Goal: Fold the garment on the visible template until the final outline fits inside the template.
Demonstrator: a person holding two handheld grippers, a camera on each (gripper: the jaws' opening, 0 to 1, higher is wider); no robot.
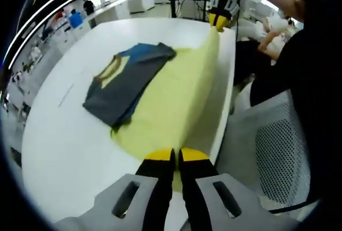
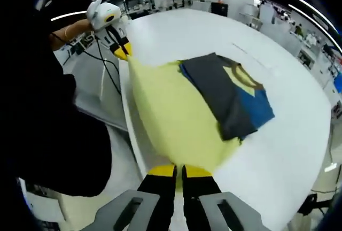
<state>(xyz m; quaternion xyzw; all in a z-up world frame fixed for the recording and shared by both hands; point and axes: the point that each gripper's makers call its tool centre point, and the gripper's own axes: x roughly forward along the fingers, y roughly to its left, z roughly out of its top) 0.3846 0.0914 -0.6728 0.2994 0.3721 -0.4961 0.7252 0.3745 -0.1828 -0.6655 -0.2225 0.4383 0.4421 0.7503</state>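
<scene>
Yellow-tipped fingers of the left gripper and right gripper each pinch one end of the yellow garment's raised edge along the white worktop's edge; a folded grey-blue shirt lies on it.

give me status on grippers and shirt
Both hand-held grippers, left and right, shut on yellow shirt edge, lifted taut. Dark part folded on table. Nothing in way.
</scene>
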